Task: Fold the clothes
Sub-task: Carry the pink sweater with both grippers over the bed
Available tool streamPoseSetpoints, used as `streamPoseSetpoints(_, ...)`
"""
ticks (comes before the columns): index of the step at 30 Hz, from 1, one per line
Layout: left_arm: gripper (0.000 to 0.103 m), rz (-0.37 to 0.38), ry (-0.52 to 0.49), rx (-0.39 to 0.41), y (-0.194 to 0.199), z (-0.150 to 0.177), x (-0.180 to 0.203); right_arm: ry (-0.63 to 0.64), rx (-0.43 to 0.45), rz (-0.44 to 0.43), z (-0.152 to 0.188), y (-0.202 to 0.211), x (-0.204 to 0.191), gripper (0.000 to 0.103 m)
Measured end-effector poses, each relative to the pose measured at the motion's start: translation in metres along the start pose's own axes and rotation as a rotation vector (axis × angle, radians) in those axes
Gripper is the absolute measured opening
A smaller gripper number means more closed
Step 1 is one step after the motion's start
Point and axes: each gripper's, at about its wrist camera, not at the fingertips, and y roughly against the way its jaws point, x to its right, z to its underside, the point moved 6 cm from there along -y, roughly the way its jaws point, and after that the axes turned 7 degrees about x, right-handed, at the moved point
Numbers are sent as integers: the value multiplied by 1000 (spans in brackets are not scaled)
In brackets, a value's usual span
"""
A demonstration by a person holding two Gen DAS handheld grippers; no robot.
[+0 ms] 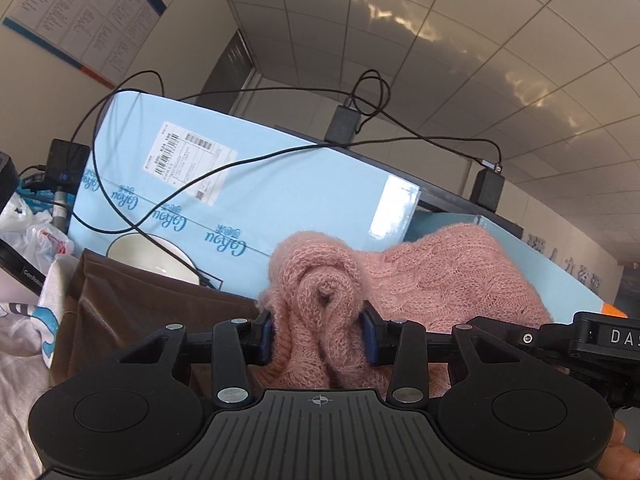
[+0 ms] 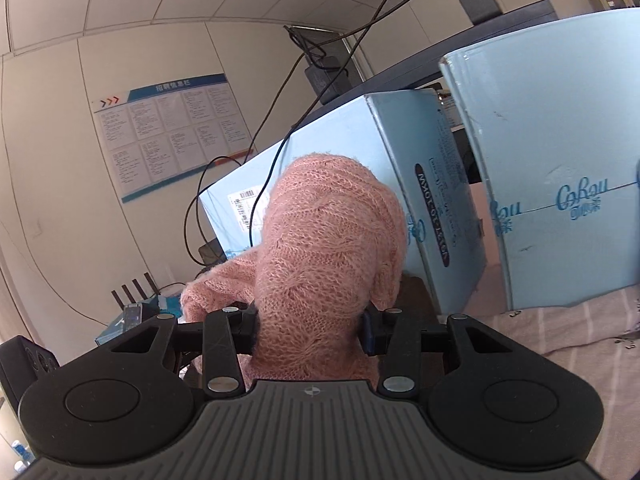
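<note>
A fuzzy pink knitted sweater (image 1: 432,276) is held up in the air between both grippers. My left gripper (image 1: 318,336) is shut on a bunched, rolled fold of it, with knit bulging up between the blue pads (image 1: 370,338). My right gripper (image 2: 310,330) is shut on another thick bunch of the pink sweater (image 2: 324,248), which rises in a mound over the fingers and hides what is behind. Part of the other gripper (image 1: 600,340) shows at the right edge of the left wrist view.
Light blue cardboard boxes (image 1: 248,184) (image 2: 560,160) stand close ahead, with black cables (image 1: 240,160) and adapters draped over them. A brown garment (image 1: 132,312) and a white bowl (image 1: 148,256) lie left. A striped bedsheet (image 2: 568,328) lies below right. A plastic bag (image 1: 28,232) sits at far left.
</note>
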Motion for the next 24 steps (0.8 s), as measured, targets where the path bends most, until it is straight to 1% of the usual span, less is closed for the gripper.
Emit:
streamPoseSetpoints(6,37,107,-115,-16,17,12,63,21,42,66,-10,66,21,40)
streamPoseSetpoints(9,37,150,-128,-35,28,21,87,9,31,89,-13,93,36,40)
streamPoseSetpoints(11,37,165,-140,-35,36,26,103,-14,21,107,-12,114,47,40)
streamPoseSetpoints(14,37,211,-192,-35,49,37,133,-41,21,133,-8,144,63,40)
streamPoseSetpoints(15,37,233,-203,-49,52,43,142,-44,20,146,-5,153,69,40)
streamPoseSetpoints(18,37,279,-211,-135,50,64,158,-65,-1,196,4,176,90,40)
streamPoseSetpoints(22,37,308,-242,-248,43,95,174,-111,-72,270,19,195,119,40)
streamPoseSetpoints(24,37,319,-257,-292,38,108,179,-108,-102,304,28,200,131,40)
